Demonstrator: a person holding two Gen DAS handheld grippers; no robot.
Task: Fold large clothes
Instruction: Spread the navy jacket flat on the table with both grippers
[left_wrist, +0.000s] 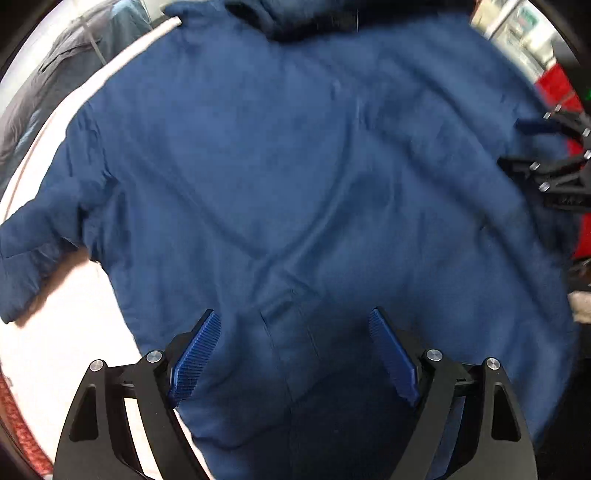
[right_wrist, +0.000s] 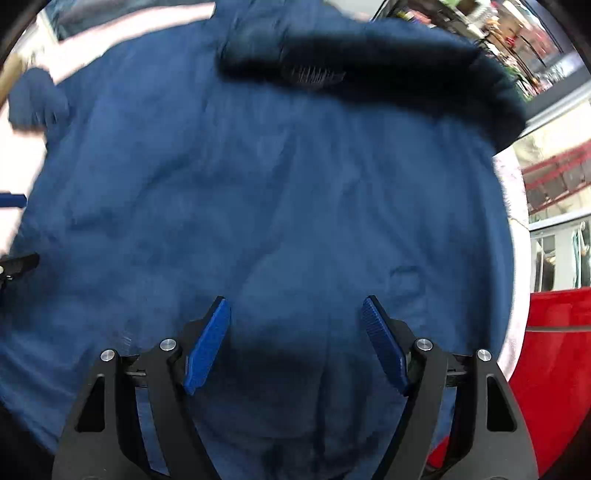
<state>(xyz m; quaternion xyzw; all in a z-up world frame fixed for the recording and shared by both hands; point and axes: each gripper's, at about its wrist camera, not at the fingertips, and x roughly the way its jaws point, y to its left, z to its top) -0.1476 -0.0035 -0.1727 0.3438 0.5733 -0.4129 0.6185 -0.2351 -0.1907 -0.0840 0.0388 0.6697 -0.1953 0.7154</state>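
Note:
A large blue coat lies spread over a white table, its sleeve reaching out to the left and a dark fur-trimmed hood at the far end. My left gripper hangs above the coat's lower middle, jaws wide apart with only flat cloth beneath them. My right gripper is open over the coat's right half, nothing pinched between its blue pads. The right gripper also shows at the right edge of the left wrist view.
A grey garment lies beyond the table's far left edge. A red container stands close to the table's right side. Shelves and clutter fill the background at the upper right.

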